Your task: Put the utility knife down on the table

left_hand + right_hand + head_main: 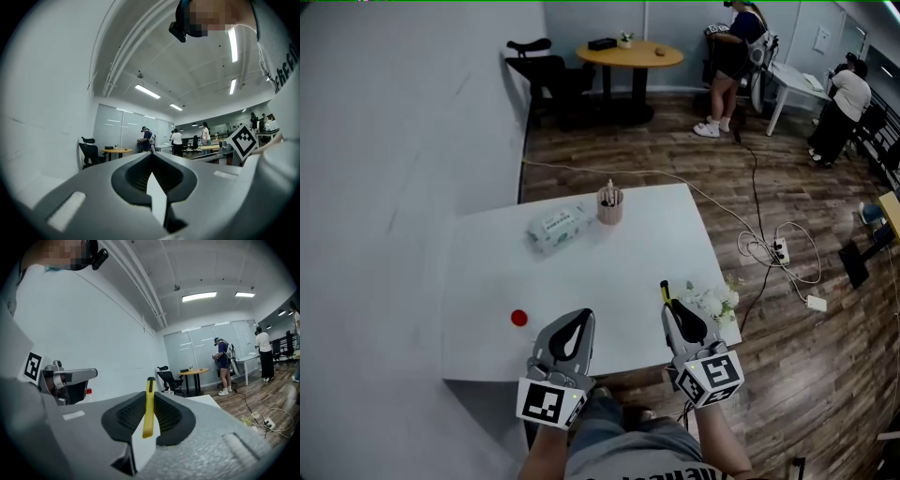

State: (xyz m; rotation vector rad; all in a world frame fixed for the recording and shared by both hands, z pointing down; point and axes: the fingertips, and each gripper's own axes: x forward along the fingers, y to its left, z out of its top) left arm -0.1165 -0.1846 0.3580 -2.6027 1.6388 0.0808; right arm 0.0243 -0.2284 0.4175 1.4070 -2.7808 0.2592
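One utility knife (pixel 148 406) in right claw (pixel 671 306); left claw (pixel 583 315) closed, empty

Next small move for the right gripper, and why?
Probably lower the right gripper toward the bare white table: its jaws are clamped on the yellow utility knife, which doesn't appear to rest on anything yet. The left gripper is shut, empty.

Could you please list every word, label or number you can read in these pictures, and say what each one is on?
No text can be read in full.
On the pack of wipes: label print, too small to read.
On the shirt: large letters, cut off and skewed, not readable.
On the marker cubes: black-and-white square patterns, no words.
On the utility knife: no print visible.
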